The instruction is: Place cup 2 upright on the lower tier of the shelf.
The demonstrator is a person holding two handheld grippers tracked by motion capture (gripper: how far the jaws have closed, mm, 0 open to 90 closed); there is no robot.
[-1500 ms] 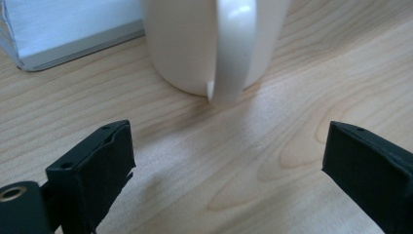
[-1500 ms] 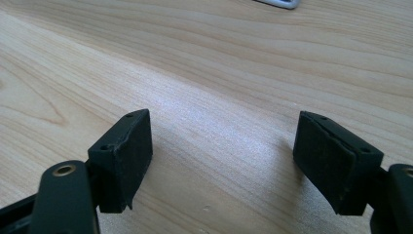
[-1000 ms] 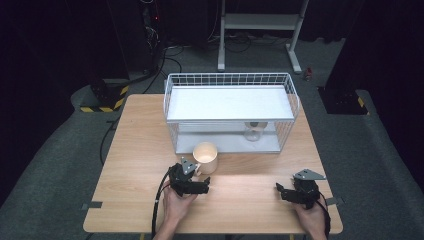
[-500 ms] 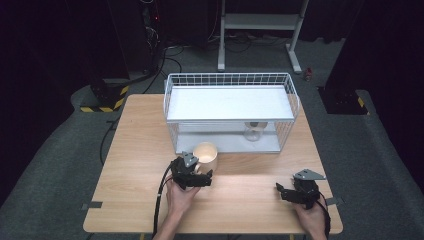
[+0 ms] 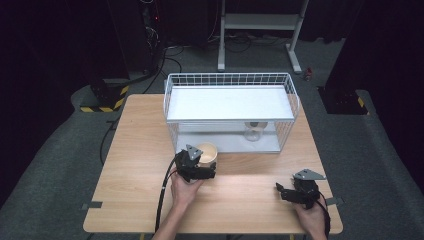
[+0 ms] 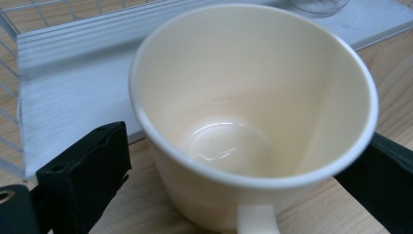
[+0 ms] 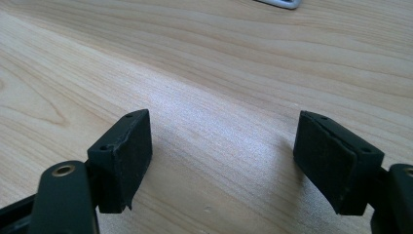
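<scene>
Near the middle of the wooden table (image 5: pixel 140 150), just in front of the wire rack (image 5: pixel 230 112), stands a cream mug (image 6: pixel 253 112), upright on its base with its round mouth facing up and its long axis vertical. Its glazed ceramic wall is smooth and glossy, tapering from a wide rolled rim down to a narrower bottom, where a bright ring of reflected light curves inside. A stub of its handle shows at the lower edge of the left gripper view, pointing back toward that camera. The left gripper (image 5: pixel 200 167) has its two black jaws spread wide on either side of the mug, one at each flank low on the body; whether the pads actually touch the wall cannot be told. The rack behind is white coated wire with flat pale shelves, and a clear glass (image 5: pixel 253 131) sits on its lower shelf, to the right of the mug. Well apart, at the table's near right corner, the right gripper (image 7: pixel 221 161) rests low over pale, fine-grained wood, its matte, rubbery rectangular pads held wide with nothing between them.
</scene>
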